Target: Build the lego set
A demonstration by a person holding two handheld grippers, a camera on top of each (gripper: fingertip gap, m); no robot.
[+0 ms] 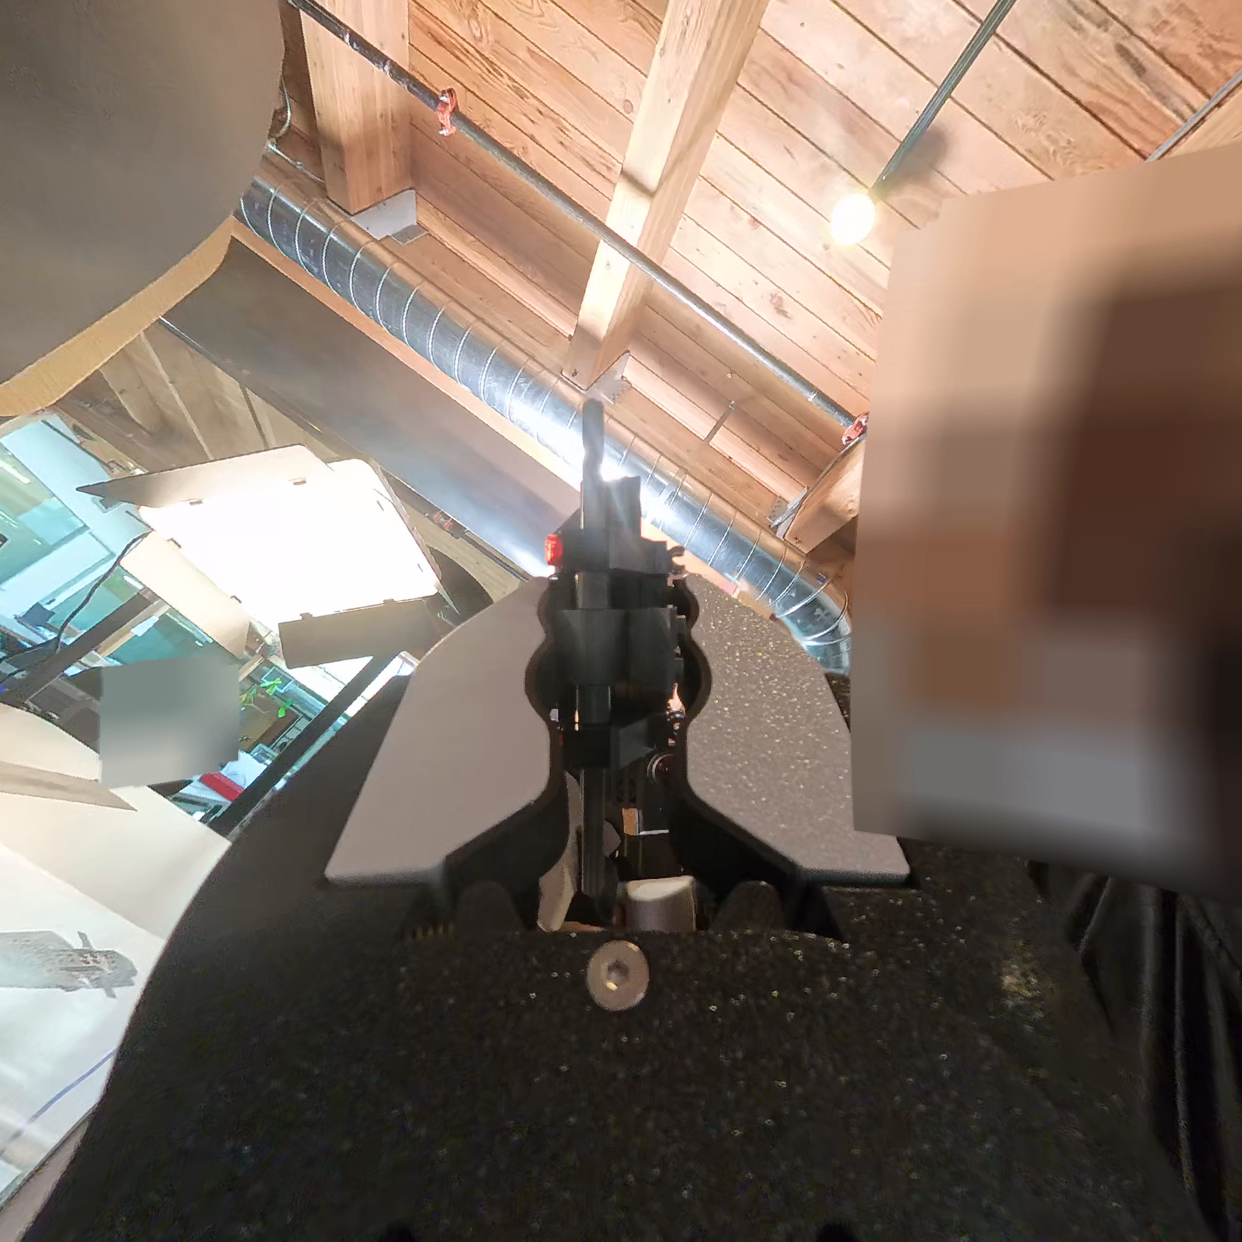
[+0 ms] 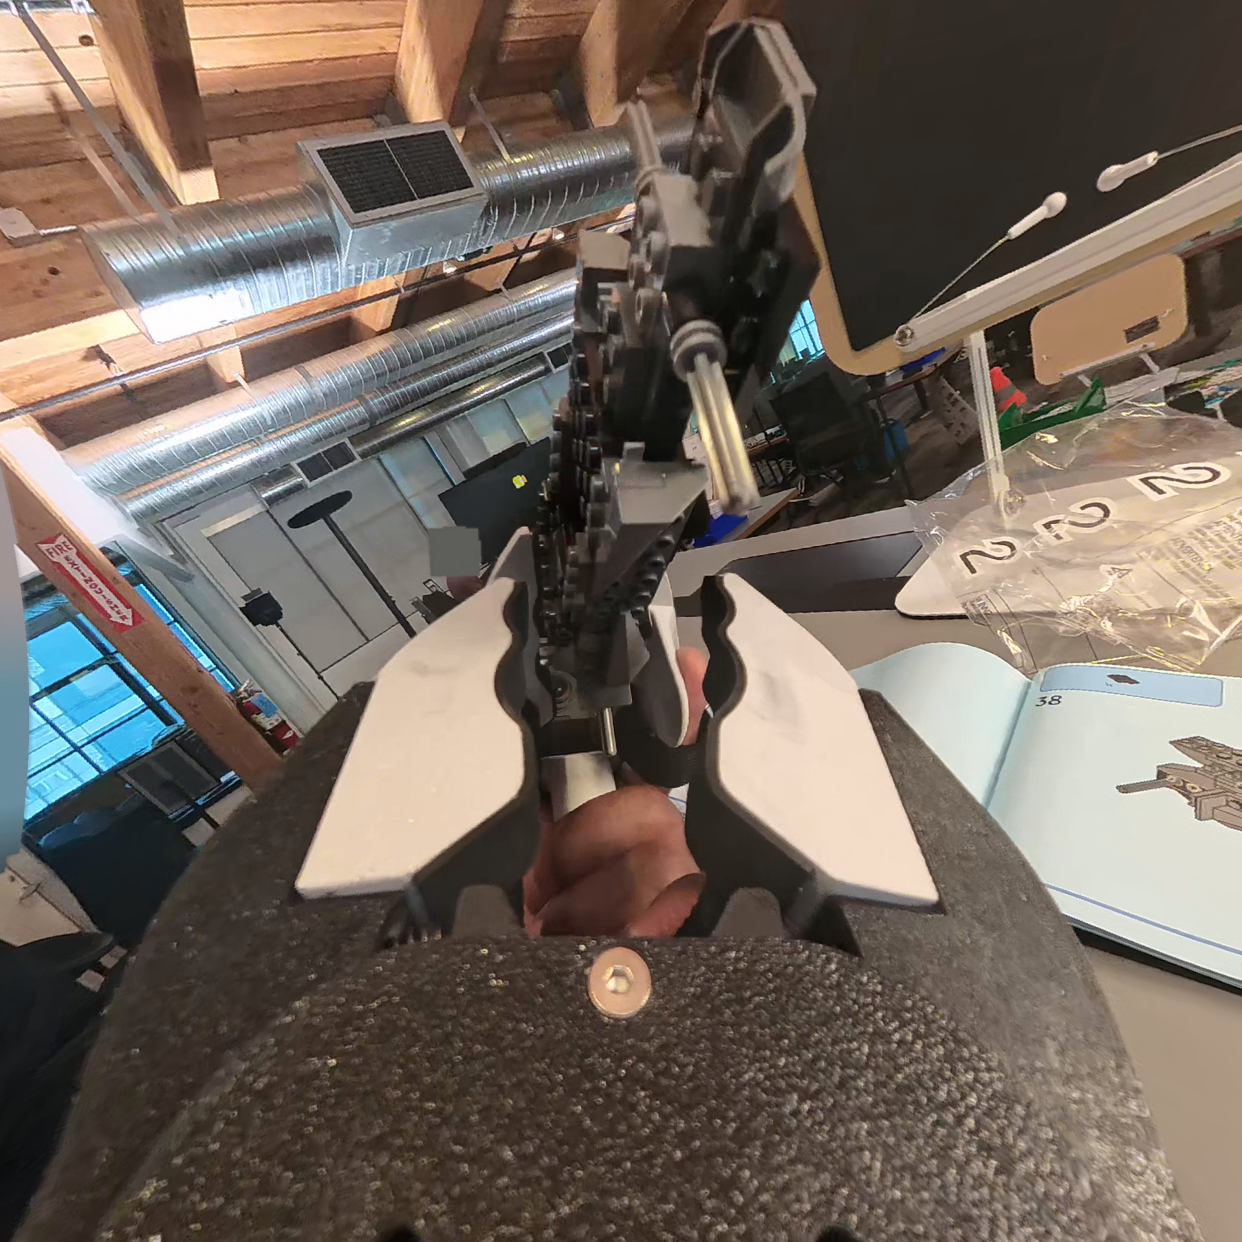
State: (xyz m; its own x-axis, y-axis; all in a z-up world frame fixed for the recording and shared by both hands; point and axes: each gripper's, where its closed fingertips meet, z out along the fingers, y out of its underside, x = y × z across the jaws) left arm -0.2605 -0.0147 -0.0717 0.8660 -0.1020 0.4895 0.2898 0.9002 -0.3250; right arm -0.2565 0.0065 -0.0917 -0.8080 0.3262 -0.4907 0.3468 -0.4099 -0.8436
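the left gripper [image 1: 615, 645] fingers clamp a dark brick model [image 1: 598, 625] (stiff, light, likely snaps apart); the right gripper [image 2: 611, 645] fingers stand apart around it.

- Left gripper [image 1: 615, 645]: the gap between its fingers is filled by a dark brick-built model [image 1: 608, 632], both pads against it; no room there.
- At 3 o'clock a blurred patch hides the way; at 10 o'clock a pale rounded surface [image 1: 121, 168] crowds in.
- Right gripper [image 2: 615, 645]: the model [image 2: 605, 578] and the other gripper's white fingers [image 2: 662, 679] take the left of the gap; a slot stays free toward 3 o'clock.
- At 1 o'clock a dark board [image 2: 1008, 121] overhangs; at 3 o'clock plastic bags [image 2: 1102, 558] and an open booklet [image 2: 1102, 793] cover the table [image 2: 840, 638].
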